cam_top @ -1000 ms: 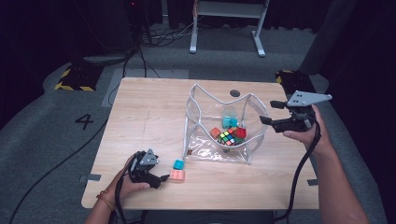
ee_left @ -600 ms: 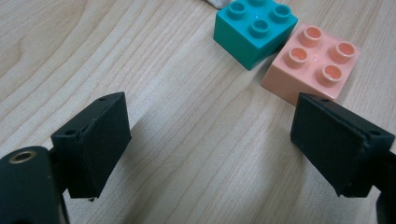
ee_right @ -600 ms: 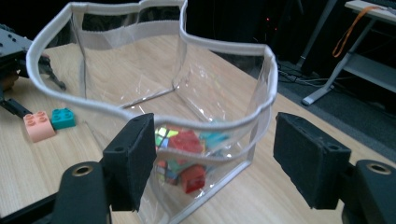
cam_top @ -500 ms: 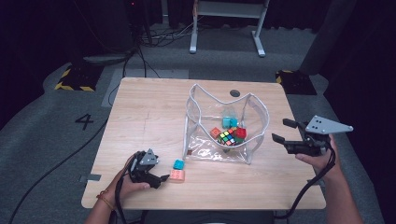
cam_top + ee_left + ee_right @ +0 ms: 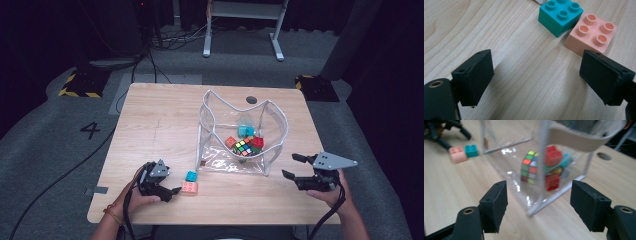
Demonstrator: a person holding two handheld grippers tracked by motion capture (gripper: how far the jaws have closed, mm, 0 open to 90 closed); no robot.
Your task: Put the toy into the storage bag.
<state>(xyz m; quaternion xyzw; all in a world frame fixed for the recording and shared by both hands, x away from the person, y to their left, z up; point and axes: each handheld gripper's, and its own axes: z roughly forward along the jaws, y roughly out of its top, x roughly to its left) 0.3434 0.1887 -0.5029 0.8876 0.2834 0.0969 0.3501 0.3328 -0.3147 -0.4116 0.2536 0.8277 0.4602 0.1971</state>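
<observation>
High view, my grippers: two, my left gripper (image 5: pixel 172 191) low at the near table edge, my right gripper (image 5: pixel 295 167) near the right edge.
Left gripper state: jaws apart, nothing between the pads, just wood of the table (image 5: pixel 519 75).
Loose bricks: two, a teal brick (image 5: pixel 560 17) and a pink brick (image 5: pixel 591 33), touching each other, just ahead of my left jaws; the pink one lies just beyond my right-hand pad.
Right gripper state: jaws spread wide, holding nothing.
Clear bag (image 5: pixel 541 170): one, white-trimmed, standing open; its near corner edge is straight ahead of my right jaws, between them in line of sight, not touched.
Inside the bag: one colour cube (image 5: pixel 529 167), at least two red bricks (image 5: pixel 553 155), some teal pieces behind, blurred, count unsure.
</observation>
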